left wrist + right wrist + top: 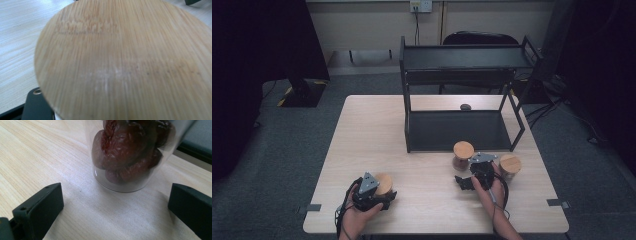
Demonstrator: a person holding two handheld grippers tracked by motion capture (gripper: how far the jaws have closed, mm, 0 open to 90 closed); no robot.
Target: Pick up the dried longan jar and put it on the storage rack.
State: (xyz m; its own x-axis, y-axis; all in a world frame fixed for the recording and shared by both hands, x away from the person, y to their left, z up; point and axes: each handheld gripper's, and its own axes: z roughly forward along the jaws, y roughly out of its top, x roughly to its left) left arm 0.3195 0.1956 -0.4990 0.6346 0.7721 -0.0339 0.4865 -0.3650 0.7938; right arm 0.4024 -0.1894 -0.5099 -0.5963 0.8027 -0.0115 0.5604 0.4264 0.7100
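Observation:
A jar with a round bamboo lid stands near the table's front left, and its lid looms close in the left gripper view. My left gripper is shut on this jar; one black finger shows under the lid's edge. A glass jar of dark red dates, also bamboo-lidded, stands just ahead of my right gripper. That gripper is open, with its jaws wide apart on either side and short of the jar, touching nothing.
A third bamboo-lidded jar stands right beside my right hand. A black two-tier shelf rack occupies the table's far middle, with a small dark object behind its lower shelf. A dark chair stands beyond the table.

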